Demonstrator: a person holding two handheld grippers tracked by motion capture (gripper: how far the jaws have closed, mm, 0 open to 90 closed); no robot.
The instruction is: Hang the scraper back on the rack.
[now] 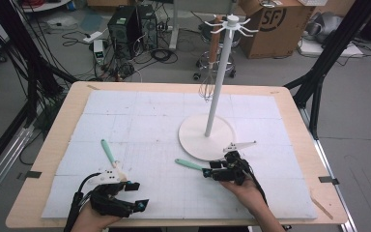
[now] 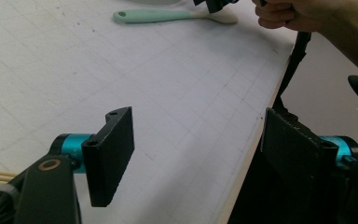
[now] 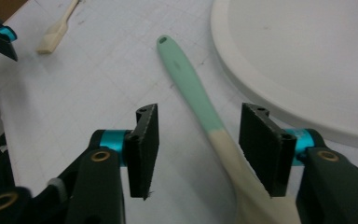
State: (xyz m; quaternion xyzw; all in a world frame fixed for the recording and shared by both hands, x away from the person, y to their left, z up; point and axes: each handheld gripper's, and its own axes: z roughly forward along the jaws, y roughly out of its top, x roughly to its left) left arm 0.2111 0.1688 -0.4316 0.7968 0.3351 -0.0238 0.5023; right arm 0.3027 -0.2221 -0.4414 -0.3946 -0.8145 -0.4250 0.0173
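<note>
Jaws of the right gripper (image 3: 198, 149) stand apart astride a mint-handled spatula (image 3: 200, 105), not yet pressing it; it lies flat on the tabletop (image 1: 140, 121) beside the white stand base (image 3: 307, 60). Left gripper (image 2: 198, 158) rests wide open, holding nothing.

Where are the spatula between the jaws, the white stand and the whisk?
spatula (image 3: 193, 86), right gripper view, on its mint-green handle.
white stand (image 1: 218, 89), high view, on its upright pole.
whisk (image 1: 206, 90), high view, on its wire loops.
</note>
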